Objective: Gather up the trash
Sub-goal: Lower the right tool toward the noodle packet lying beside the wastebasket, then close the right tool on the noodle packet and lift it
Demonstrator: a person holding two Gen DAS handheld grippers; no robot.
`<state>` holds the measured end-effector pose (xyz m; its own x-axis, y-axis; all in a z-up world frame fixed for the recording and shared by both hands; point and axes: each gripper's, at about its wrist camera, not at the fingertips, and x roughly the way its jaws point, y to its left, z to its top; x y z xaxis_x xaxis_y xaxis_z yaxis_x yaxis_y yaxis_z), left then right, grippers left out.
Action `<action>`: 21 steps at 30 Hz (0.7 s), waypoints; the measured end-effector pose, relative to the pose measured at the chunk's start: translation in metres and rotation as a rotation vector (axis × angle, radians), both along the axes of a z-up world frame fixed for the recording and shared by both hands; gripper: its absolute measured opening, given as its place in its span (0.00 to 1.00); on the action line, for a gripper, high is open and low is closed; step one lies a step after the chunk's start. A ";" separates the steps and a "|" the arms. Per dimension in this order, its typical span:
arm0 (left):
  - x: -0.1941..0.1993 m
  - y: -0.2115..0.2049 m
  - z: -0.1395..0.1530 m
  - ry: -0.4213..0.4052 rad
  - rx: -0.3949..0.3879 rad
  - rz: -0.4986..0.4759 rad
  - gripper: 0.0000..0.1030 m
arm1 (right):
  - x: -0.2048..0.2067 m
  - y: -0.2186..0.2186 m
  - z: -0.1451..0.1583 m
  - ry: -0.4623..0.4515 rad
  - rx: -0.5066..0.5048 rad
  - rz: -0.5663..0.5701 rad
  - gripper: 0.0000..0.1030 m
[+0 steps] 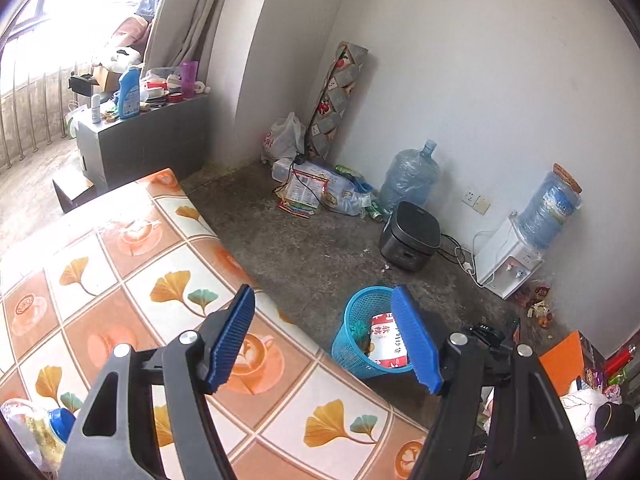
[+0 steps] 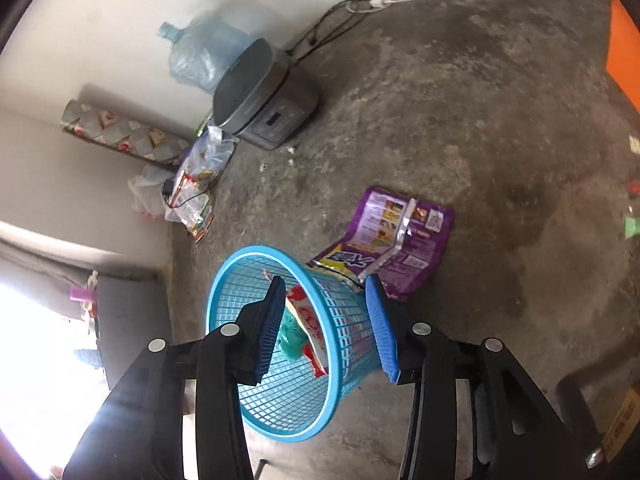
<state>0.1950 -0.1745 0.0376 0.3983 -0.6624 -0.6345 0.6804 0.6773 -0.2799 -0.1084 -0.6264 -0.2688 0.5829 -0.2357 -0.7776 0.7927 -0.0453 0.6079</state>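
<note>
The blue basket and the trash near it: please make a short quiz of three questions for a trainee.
1. True or false: the basket is empty.
2. Which packet lies on the floor beside the basket: A purple, B black, C white?
3. Complete: in the right wrist view, the right gripper is ____ and holds nothing.

Key:
1. False; a red and white packet and something green are inside.
2. A, the purple packet.
3. open.

Left claw (image 1: 324, 334), right claw (image 2: 326, 326): black frames, blue ribbed pads, silver screws.
</note>
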 end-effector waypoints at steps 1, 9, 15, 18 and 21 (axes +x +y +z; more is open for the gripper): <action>-0.001 0.004 0.000 -0.005 0.006 0.008 0.67 | -0.003 -0.003 -0.009 -0.006 0.043 -0.021 0.44; 0.009 0.030 -0.006 0.034 0.020 0.089 0.67 | -0.018 0.006 -0.122 -0.168 0.446 -0.216 0.53; 0.016 0.040 -0.007 0.067 0.044 0.153 0.67 | -0.011 0.013 -0.197 -0.344 0.648 -0.384 0.55; 0.016 0.041 -0.005 0.057 0.072 0.174 0.67 | -0.005 0.012 -0.224 -0.376 0.711 -0.457 0.55; 0.014 0.042 -0.003 0.045 0.095 0.186 0.67 | 0.006 0.007 -0.240 -0.446 0.730 -0.481 0.55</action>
